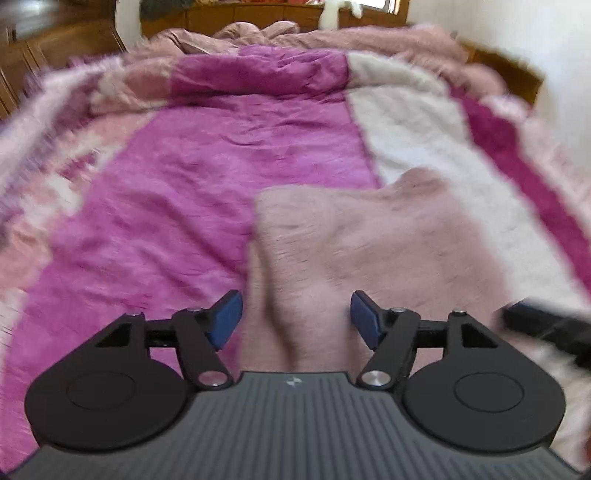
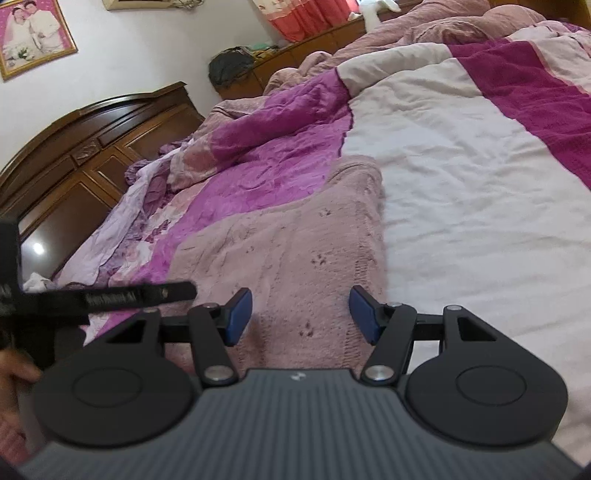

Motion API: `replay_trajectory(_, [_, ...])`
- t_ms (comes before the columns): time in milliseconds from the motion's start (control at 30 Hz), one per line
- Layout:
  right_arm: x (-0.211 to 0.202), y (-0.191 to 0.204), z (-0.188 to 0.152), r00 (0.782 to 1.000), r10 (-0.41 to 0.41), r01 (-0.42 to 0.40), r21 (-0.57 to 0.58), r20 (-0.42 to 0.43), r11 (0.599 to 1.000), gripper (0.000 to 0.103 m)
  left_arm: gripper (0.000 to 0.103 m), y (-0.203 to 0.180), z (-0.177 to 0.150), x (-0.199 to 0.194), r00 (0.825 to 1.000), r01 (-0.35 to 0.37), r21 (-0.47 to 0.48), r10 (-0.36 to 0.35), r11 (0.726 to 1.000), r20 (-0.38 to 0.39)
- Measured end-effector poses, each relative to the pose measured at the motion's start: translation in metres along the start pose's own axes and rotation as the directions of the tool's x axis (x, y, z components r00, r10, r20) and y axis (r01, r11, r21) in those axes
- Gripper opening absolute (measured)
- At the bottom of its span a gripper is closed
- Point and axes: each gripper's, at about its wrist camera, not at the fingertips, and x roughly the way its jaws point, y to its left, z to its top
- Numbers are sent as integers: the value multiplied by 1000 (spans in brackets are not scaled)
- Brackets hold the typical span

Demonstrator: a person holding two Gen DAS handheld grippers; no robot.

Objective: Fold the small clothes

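Only the right wrist view shows the carved wooden headboard (image 2: pixel 74 147) and a framed photo (image 2: pixel 33 35) on the wall. A magenta, white and pink quilt (image 1: pixel 221 166) covers the bed. The left gripper (image 1: pixel 296 319) and right gripper (image 2: pixel 301 315) both stand apart, gripping nothing; the dusty-pink knitted garment (image 2: pixel 288 240) lies flat just beyond and beneath their fingertips.

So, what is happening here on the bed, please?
A person holds two grippers over a fuzzy dusty-pink knitted garment lying on a magenta, pink and white bedspread. The left gripper and the right gripper are both open, gripping nothing. The garment looks partly folded, and the grippers hover above its near end.
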Motion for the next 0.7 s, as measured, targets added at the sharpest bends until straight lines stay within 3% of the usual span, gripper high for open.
replay_trajectory(67, [1, -8, 4, 999, -39, 39, 41, 11, 998, 69, 75, 5, -2, 6, 1000, 8, -30, -9, 999, -7])
replay_trajectory(133, [3, -23, 8, 999, -38, 38, 106, -4, 994, 76, 76, 15, -2, 13, 997, 69, -117, -72, 991, -26])
replay_trajectory(267, [19, -48, 7, 994, 64, -43, 235, -83, 971, 76, 81, 37, -6, 32, 976, 175, -287, -205, 942, -76])
replay_trajectory(367, [33, -55, 4, 983, 144, -106, 291, -115, 951, 76, 85, 46, -11, 40, 965, 200, -367, -247, 909, -86])
replay_trajectory(533, [48, -44, 5, 975, 164, -122, 254, -150, 959, 76, 87, 42, -9, 45, 959, 213, -355, -264, 910, -102])
replay_trajectory(700, [56, -44, 4, 972, 177, -136, 249, -152, 959, 76, 87, 34, -10, 51, 921, 322, -349, -376, 880, -100])
